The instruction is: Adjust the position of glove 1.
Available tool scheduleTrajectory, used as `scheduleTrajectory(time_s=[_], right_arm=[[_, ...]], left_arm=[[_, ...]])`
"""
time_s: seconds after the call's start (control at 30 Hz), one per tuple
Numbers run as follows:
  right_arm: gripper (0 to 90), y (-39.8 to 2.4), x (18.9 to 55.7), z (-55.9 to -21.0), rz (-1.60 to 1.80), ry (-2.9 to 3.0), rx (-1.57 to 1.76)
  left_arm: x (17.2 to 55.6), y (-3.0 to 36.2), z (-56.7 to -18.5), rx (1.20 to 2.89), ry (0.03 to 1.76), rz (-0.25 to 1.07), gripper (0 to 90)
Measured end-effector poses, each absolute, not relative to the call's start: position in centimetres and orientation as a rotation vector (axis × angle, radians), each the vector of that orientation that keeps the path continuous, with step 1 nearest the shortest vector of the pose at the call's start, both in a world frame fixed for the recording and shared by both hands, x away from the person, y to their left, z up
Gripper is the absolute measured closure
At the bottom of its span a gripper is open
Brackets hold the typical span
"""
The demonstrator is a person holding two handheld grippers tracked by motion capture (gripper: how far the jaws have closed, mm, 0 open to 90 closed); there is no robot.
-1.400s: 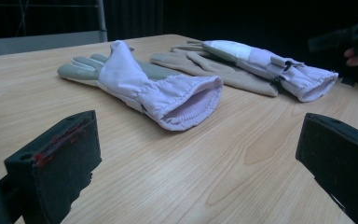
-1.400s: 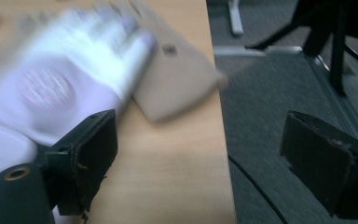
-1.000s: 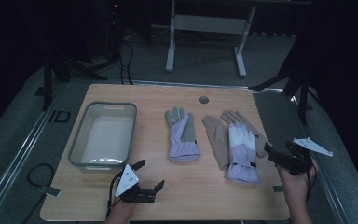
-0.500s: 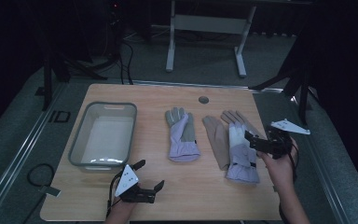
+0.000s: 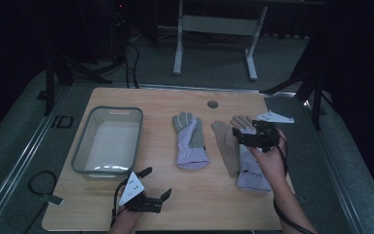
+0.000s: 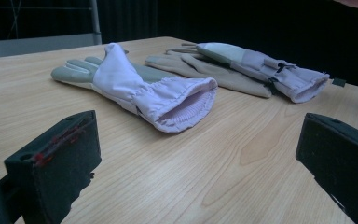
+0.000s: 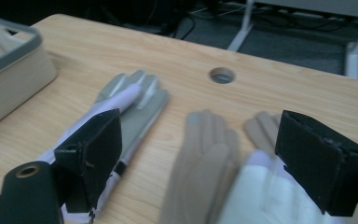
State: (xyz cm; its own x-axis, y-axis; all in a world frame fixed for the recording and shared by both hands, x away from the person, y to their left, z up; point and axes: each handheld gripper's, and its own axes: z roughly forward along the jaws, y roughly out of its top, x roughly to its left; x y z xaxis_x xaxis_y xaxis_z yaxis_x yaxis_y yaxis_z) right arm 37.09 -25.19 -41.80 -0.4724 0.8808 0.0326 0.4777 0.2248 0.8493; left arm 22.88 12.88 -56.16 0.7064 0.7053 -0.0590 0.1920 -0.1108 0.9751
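While right hand-held gripper (image 5: 246, 136) hovers over beige glove (image 5: 229, 148) — jaws wide, empty, left hand-held gripper (image 5: 153, 185) likewise, prob. resting on table (image 5: 214, 200).

gloves (image 5: 190, 141) mid-table, bin (image 5: 108, 141) left

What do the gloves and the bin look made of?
Left glove: soft woven fabric, matte, with a gathered, likely elastic cuff; the grey fingers may be suede or synthetic. Right glove: the same pale fabric lying on a tan, suede-like part. Bin: probably translucent plastic with a grey rim, slightly glossy.
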Motion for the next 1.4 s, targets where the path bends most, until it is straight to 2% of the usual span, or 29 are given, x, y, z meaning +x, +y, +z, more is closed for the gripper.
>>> scheduleTrajectory(time_s=[0.3, 0.33, 0.83, 1.0, 1.4], right_arm=[[17.3, -21.6, 39.1, -43.2, 1.168, 2.125, 1.216], [19.8, -20.5, 39.7, -43.8, 1.162, 2.149, 1.216], [22.0, -14.7, 42.8, -47.7, 1.117, 2.296, 1.159], [32.7, -13.3, 43.4, -49.6, 1.076, 2.346, 1.161], [42.0, -12.5, 44.5, -53.5, 0.992, 2.432, 1.181]], left_arm=[[23.0, 12.8, -56.1, 1.666, 0.730, 0.505, 0.0], [23.0, 12.8, -56.2, 1.664, 0.727, 0.504, 0.0], [23.0, 12.9, -56.2, 1.659, 0.726, 0.497, 0.0], [23.0, 12.9, -56.2, 1.660, 0.723, 0.497, 0.0], [23.1, 12.9, -56.2, 1.656, 0.728, 0.490, 0.0]])
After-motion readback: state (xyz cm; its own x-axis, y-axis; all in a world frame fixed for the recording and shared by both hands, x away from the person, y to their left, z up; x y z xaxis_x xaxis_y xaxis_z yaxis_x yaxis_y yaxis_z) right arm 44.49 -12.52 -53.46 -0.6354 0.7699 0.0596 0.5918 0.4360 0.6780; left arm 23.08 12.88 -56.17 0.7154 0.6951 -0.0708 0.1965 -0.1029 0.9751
